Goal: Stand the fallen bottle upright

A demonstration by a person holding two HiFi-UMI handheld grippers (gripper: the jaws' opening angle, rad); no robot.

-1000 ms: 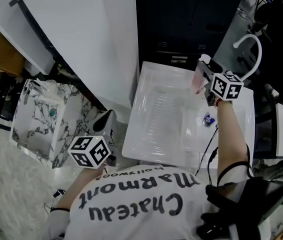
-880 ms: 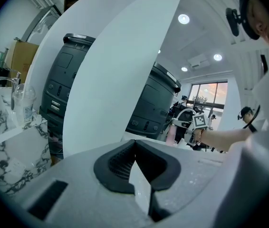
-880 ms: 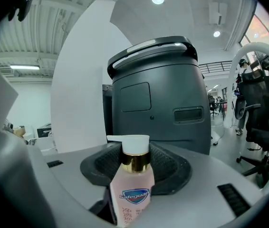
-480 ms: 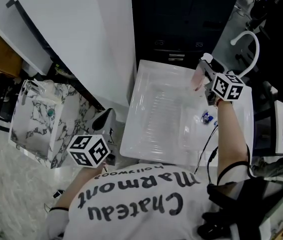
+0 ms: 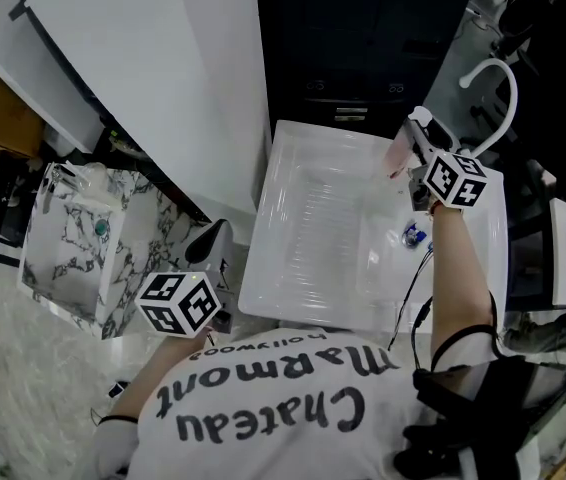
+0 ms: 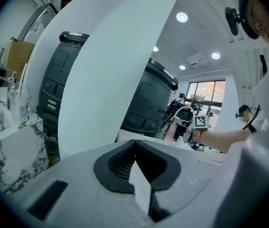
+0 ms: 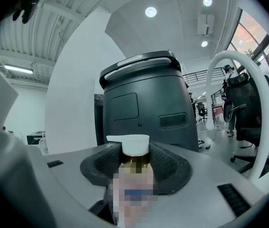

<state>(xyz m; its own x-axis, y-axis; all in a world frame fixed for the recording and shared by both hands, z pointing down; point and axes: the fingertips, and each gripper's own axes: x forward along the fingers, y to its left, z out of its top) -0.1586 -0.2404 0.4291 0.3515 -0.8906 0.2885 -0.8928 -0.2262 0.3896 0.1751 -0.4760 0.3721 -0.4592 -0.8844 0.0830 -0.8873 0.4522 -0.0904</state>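
Right gripper [image 7: 135, 169], at 1 o'clock over the desk [image 5: 303, 253], clamped the bottle [image 7: 133, 152] cap-up, presumably for setting down; left gripper [image 6: 135, 161] closed, idle.

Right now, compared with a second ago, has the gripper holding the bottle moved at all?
Yes, slightly. The right gripper, shut on the bottle, has shifted rightward over the white tray, closer to the white curved tube.

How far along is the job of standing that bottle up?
Done: the bottle is off its side, cap up. In hand: the right gripper clamps it over the white tray; whether its base touches I cannot tell. Left: set it down and let go. The left gripper is shut, idle.
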